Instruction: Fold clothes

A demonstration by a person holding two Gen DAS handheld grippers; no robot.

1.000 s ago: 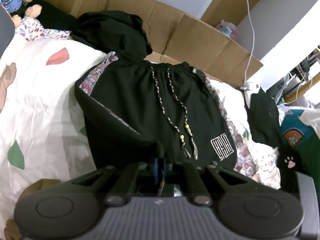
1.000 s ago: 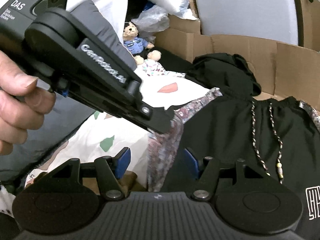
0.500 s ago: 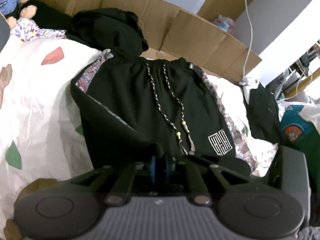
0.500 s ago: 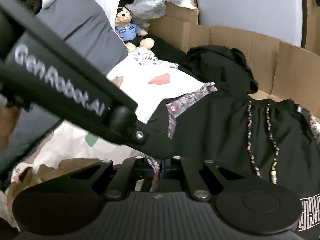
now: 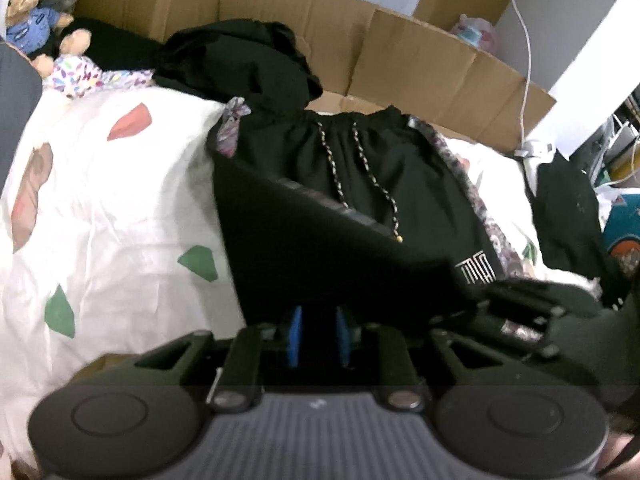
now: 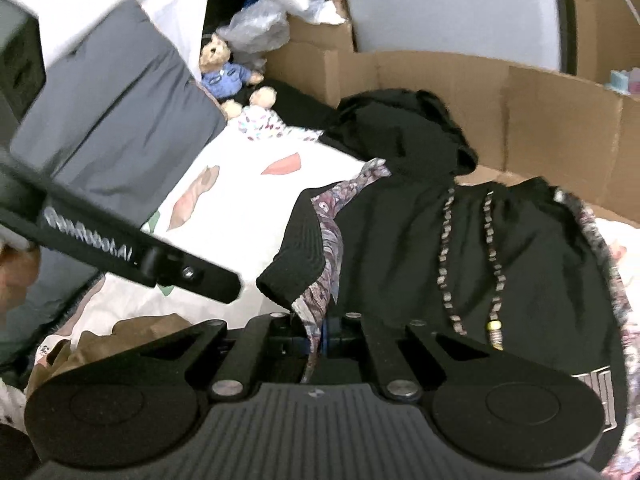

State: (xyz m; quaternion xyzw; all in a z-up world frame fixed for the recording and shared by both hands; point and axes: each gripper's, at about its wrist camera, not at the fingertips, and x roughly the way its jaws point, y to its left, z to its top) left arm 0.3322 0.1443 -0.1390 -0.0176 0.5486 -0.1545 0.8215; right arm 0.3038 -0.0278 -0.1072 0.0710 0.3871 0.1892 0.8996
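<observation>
One fold is underway on the black shorts (image 5: 400, 184), which lie on the patterned sheet (image 5: 100, 200). My right gripper (image 6: 320, 336) is clamped on their floral-trimmed hem; my left gripper (image 5: 318, 334) is opening, pads clear of cloth. Remaining: lay the hem across, then fold again.

Left tongs (image 5: 318, 336) opening, blue pads apart below the folded black shorts (image 5: 360, 208) on the white sheet (image 5: 120, 200).

left hand-held gripper (image 5: 317, 336): angled steeply down, jaws opening, blue pads apart, nothing visibly pressed between them | right hand-held gripper (image 6: 320, 338): jaws closed, pinching fabric | hand (image 6: 14, 276): grips the left tool's handle
</observation>
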